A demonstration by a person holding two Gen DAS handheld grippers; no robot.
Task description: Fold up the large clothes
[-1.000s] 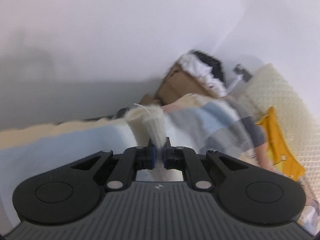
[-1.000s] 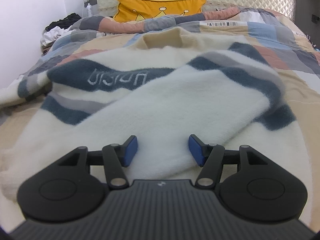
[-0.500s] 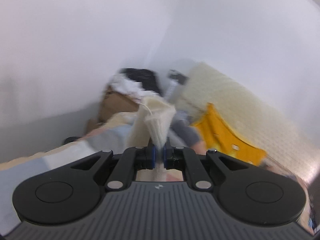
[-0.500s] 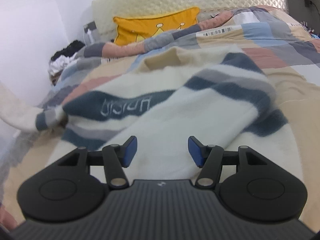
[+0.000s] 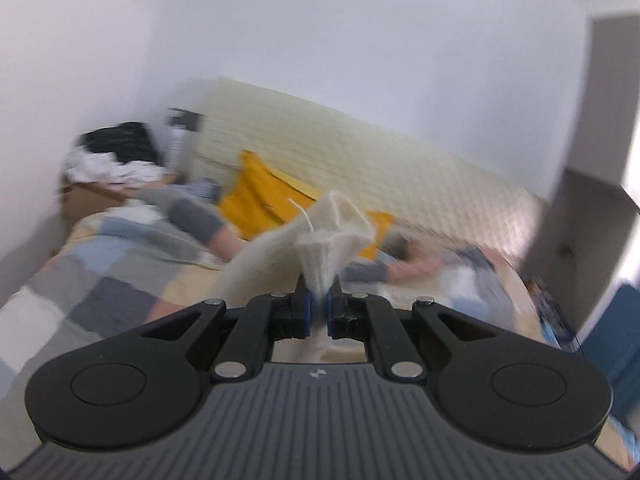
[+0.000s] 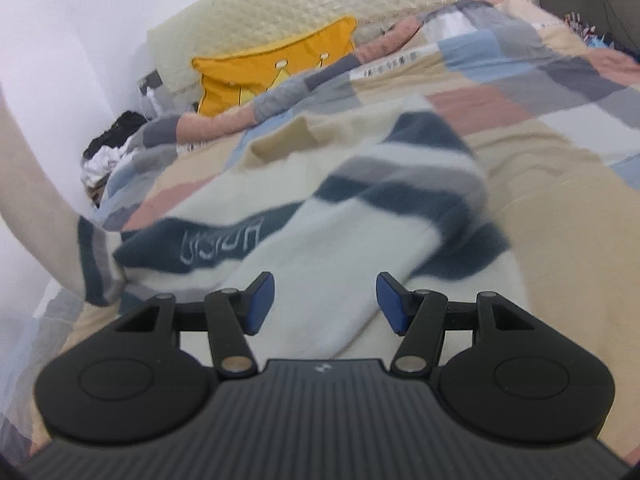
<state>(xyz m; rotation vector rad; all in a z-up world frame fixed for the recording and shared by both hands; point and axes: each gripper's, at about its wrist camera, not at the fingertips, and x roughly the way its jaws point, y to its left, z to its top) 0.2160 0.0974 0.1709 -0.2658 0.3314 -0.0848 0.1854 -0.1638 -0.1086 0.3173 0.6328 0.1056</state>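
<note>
A large cream sweater (image 6: 320, 248) with dark blue and grey stripes lies on the patchwork bedspread (image 6: 540, 120), one sleeve folded across its front. My left gripper (image 5: 317, 314) is shut on the cream cuff of the other sleeve (image 5: 332, 240) and holds it up in the air above the bed. That raised sleeve (image 6: 36, 208) runs up the left edge of the right wrist view. My right gripper (image 6: 325, 300) is open and empty, just above the folded sleeve near the sweater's lower part.
A yellow pillow (image 6: 276, 68) leans on the quilted cream headboard (image 6: 360, 4). A cardboard box with a pile of black and white clothes (image 5: 112, 156) stands by the wall left of the bed. A dark doorway (image 5: 600, 160) is at the right.
My left gripper has swung right and up with the cuff, lifting the sleeve off the bed. My right gripper has tilted and shifted slightly, staying open over the sweater.
</note>
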